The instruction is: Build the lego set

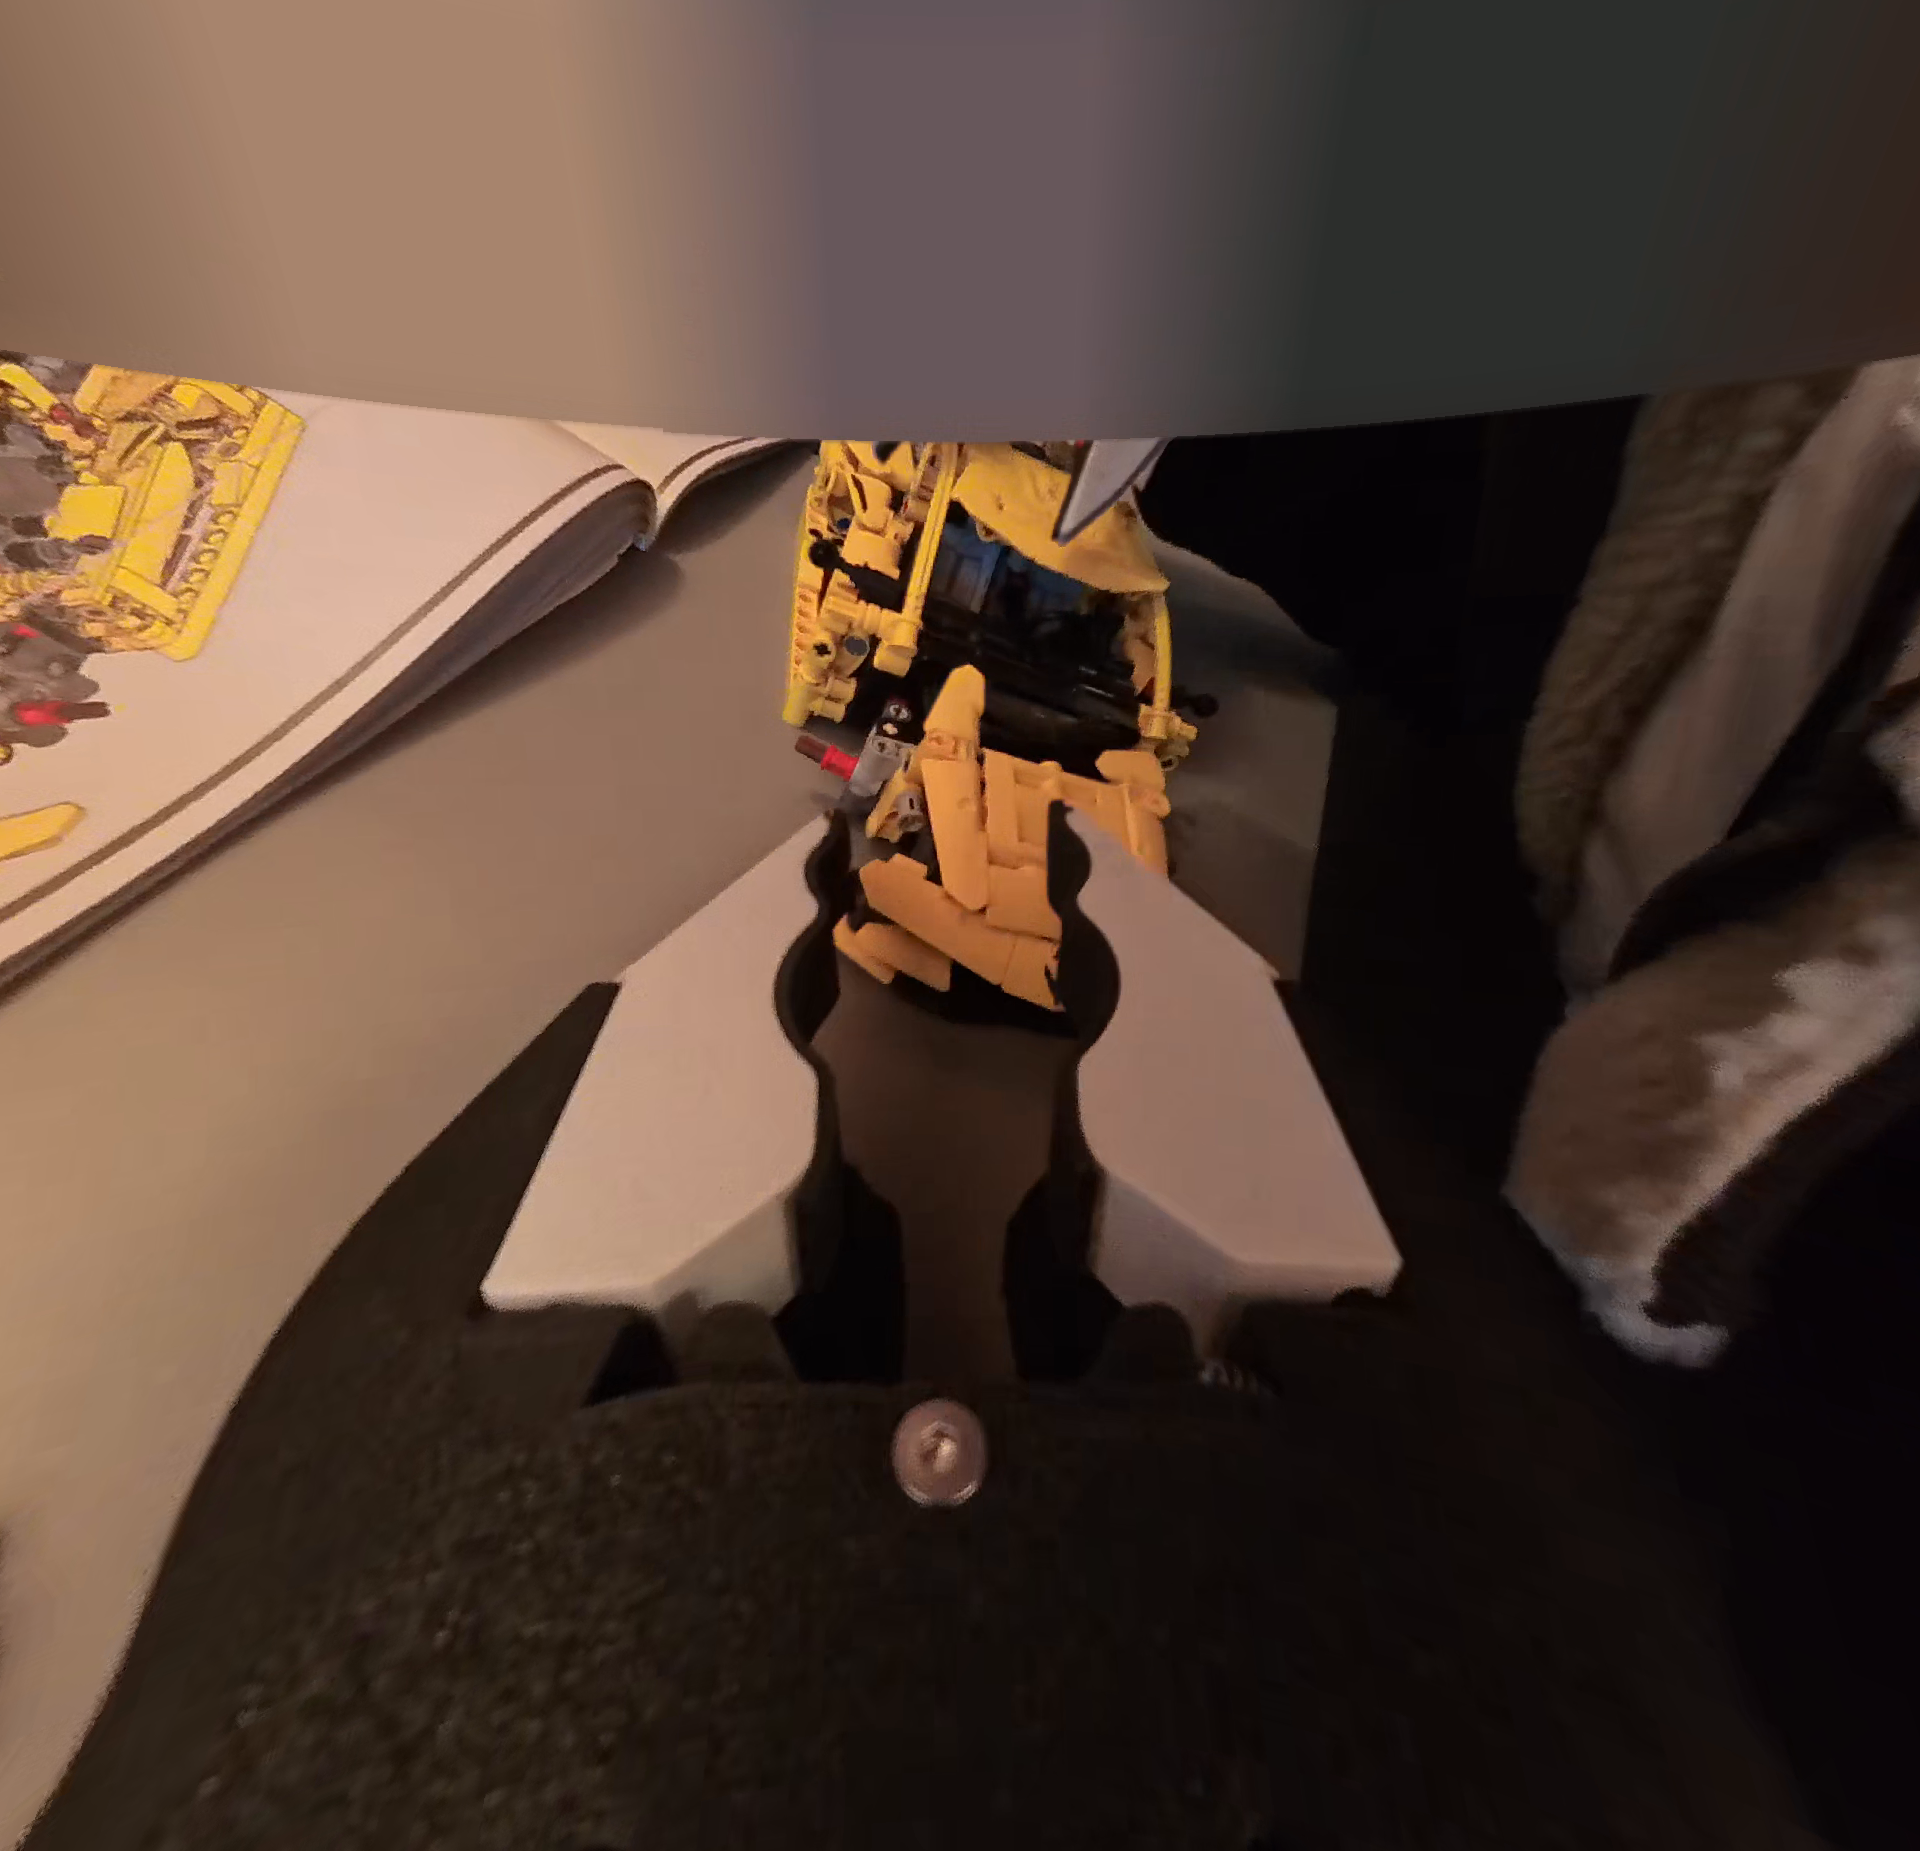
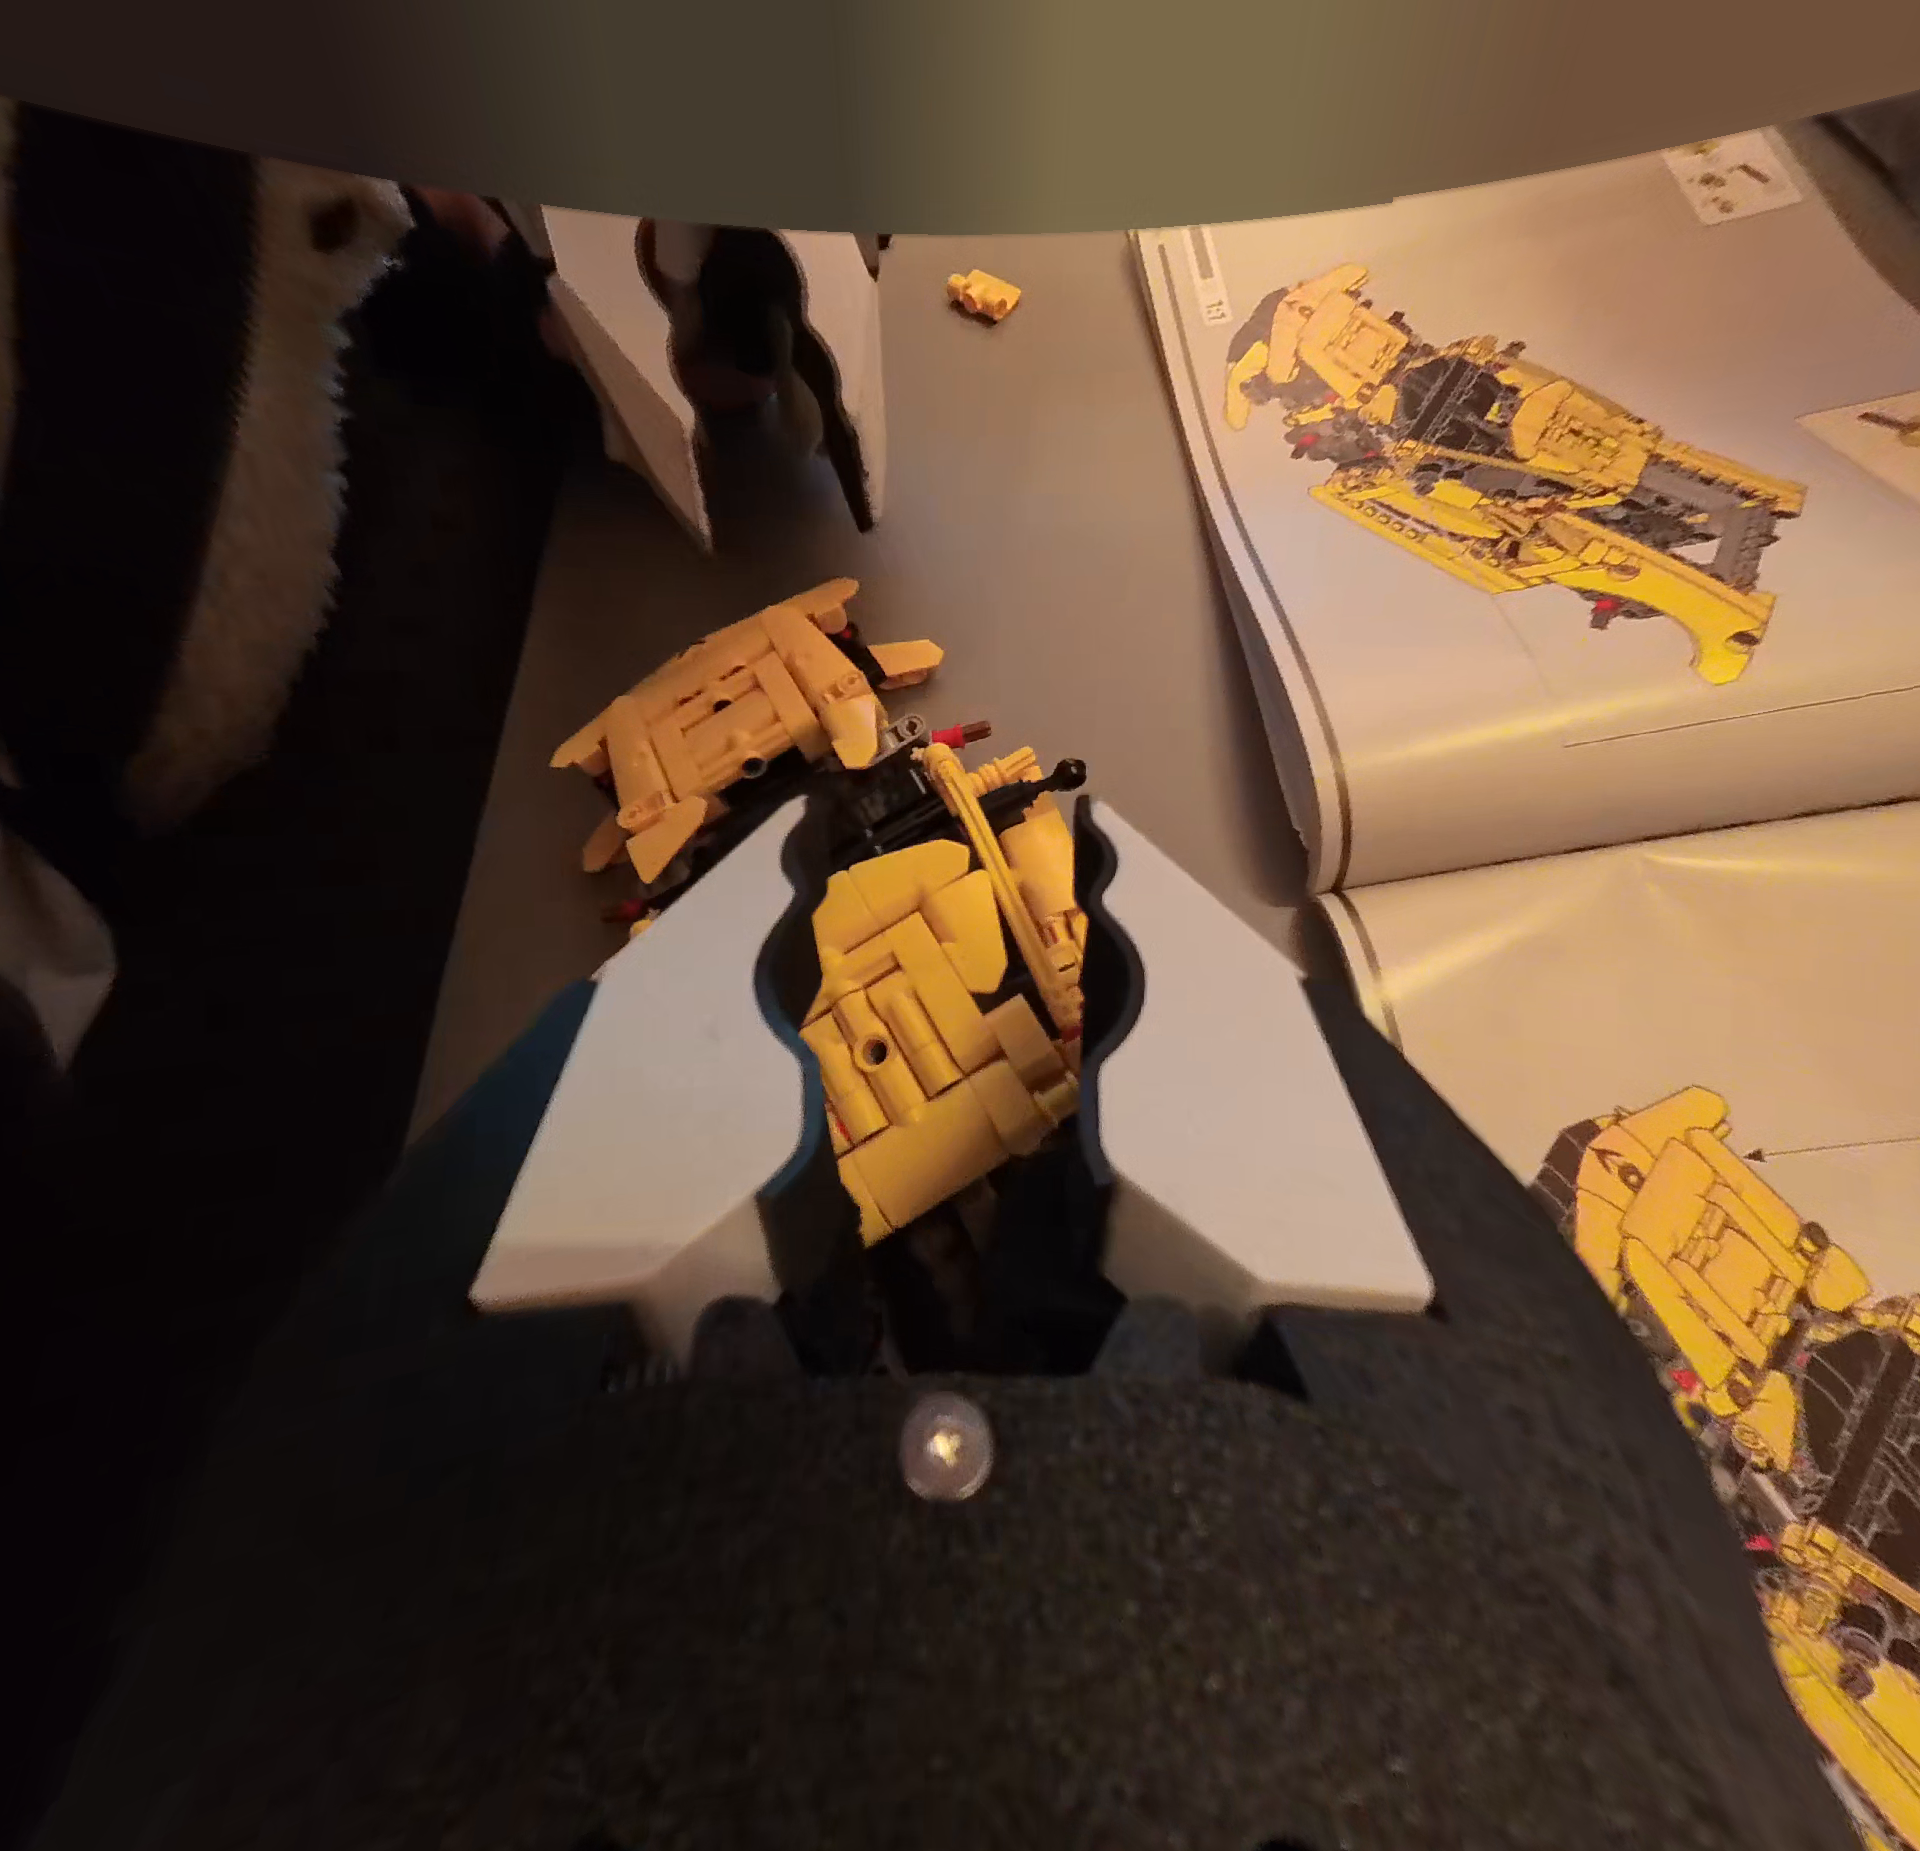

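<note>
Left wrist view: yellow panel assembly (image 1: 977, 866) pinched by left gripper (image 1: 951, 845) jaws near the tabletop (image 1: 520, 866) right edge, open instruction booklet (image 1: 343, 596) leftward; right wrist view: yellow model body (image 2: 935, 1012) clamped in right gripper (image 2: 940, 835) jaws, loose yellow piece (image 2: 983, 296) beyond.

**Left gripper closed around a yellow sub-assembly**

At frame centre the left gripper (image 1: 951, 866) has its white fingers (image 1: 707, 1053) closed on a yellow panel assembly (image 1: 987, 887) over the grey table (image 1: 520, 866). Just above it stands the larger yellow-and-black model (image 1: 935, 596), with a pale pointed tip (image 1: 1101, 487) touching its top. A small red-and-grey pin (image 1: 847, 757) lies at the model's lower left. The open instruction booklet (image 1: 312, 596) fills the upper left; furry fabric (image 1: 1714, 866) lies along the right edge.
</note>
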`<state>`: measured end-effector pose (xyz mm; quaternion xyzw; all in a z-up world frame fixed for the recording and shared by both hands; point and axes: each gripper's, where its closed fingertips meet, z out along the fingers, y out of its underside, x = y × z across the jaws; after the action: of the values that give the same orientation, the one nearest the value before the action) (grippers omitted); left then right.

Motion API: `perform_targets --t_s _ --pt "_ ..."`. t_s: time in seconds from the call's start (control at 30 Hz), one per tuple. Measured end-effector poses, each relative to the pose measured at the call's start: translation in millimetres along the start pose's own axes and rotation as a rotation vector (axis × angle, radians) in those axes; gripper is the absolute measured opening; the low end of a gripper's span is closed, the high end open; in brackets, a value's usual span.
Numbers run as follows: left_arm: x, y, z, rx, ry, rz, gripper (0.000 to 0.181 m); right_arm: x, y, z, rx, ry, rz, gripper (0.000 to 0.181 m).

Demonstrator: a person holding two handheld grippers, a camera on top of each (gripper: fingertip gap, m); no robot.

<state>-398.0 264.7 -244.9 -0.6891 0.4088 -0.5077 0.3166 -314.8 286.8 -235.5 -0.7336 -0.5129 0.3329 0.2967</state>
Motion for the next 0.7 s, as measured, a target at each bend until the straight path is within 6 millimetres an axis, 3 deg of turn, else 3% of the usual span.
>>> perform_targets --t_s 0.23,0.33,0.4,0.5,0.7 --pt "4.7 0.1 3.9 -0.004 -0.004 0.044 0.037 -4.9 -2.1 -1.5 0.005 -0.005 -0.024 0.049" --pt "12.4 4.1 9.7 -0.036 -0.013 0.146 0.039 -23.2 -5.7 -1.8 0.002 -0.045 -0.094 0.068" --pt "15.3 7.9 13.7 -0.074 -0.033 0.213 0.053 -39.5 -1.1 0.9 -0.054 -0.051 -0.184 0.074" --pt "11.8 12.7 23.4 -0.161 -0.106 0.260 0.101 -51.1 6.3 4.7 -0.155 -0.018 -0.262 0.079" --pt "27.2 23.4 44.0 -0.303 -0.194 0.355 0.108 -62.3 14.1 -10.7 -0.146 0.103 -0.153 0.070"
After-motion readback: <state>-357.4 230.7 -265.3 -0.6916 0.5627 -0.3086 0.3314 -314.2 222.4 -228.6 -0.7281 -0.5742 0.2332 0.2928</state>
